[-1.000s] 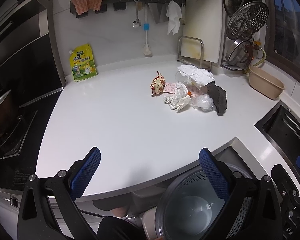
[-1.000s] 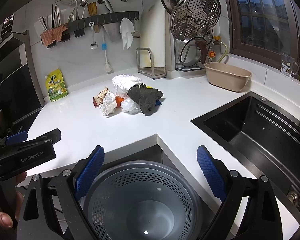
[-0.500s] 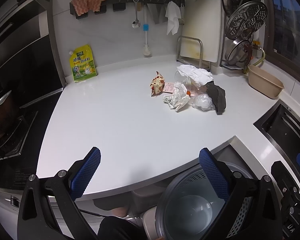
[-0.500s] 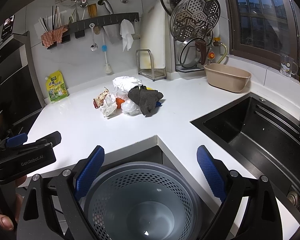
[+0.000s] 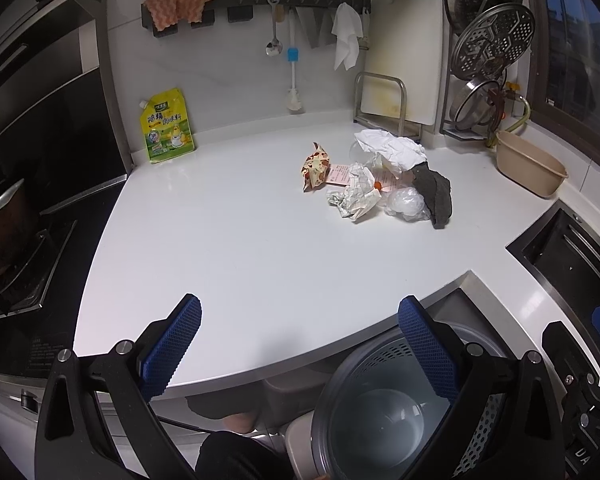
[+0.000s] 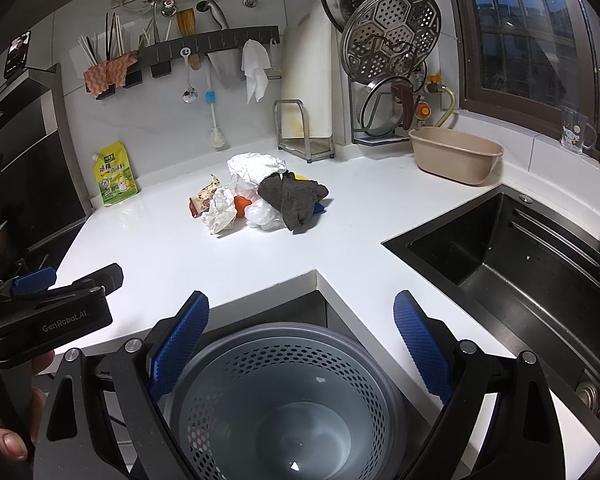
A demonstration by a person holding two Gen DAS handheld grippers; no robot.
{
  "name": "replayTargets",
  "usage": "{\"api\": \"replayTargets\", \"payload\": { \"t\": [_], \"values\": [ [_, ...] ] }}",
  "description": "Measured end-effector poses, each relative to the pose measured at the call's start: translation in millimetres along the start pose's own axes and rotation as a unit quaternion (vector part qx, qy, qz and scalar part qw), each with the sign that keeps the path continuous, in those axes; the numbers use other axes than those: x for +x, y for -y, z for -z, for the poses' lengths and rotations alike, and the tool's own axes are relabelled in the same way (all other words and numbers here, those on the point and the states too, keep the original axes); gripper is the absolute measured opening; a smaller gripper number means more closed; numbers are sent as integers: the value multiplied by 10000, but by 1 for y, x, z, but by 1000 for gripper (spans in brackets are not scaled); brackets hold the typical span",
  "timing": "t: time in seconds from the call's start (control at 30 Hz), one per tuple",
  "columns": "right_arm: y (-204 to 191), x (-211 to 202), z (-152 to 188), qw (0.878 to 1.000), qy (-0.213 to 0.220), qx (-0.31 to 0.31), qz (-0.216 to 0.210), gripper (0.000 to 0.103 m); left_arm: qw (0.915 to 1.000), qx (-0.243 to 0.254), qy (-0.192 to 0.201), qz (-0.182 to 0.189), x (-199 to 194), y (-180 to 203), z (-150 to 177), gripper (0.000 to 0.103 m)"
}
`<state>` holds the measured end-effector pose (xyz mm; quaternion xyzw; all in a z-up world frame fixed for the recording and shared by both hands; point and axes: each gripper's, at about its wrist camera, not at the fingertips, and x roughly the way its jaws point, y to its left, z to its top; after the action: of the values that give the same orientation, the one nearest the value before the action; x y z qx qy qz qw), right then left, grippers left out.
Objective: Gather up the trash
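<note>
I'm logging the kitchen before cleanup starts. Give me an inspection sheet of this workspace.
Surface: white counter, L-shaped.
Job's things: trash pile mid-counter: crumpled paper, snack wrapper, clear plastic, dark rag; perforated bin below the counter edge, no trash seen inside.
Clutter: yellow pouch against the wall; beige basin beside the sink.
Grippers: left gripper and right gripper, jaws wide, holding nothing.
Cables: nothing seen.
Surroundings: utensil rail, cutting board, pot lids, stove, window.

Glossy white countertop [image 5: 228, 240]; crumpled paper [image 5: 356, 196]; perforated plastic bin [image 6: 284, 396].
</note>
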<state>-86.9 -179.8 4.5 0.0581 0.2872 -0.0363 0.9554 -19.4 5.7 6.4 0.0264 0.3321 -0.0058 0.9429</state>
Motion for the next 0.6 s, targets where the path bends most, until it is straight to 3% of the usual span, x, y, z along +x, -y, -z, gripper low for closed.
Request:
{"api": "replayTargets", "payload": {
  "t": [0.6],
  "values": [
    [-2, 4, 4, 10000, -16, 8, -18, 89, 10000, -21, -26, -69, 2, -5, 3, 97]
  ]
}}
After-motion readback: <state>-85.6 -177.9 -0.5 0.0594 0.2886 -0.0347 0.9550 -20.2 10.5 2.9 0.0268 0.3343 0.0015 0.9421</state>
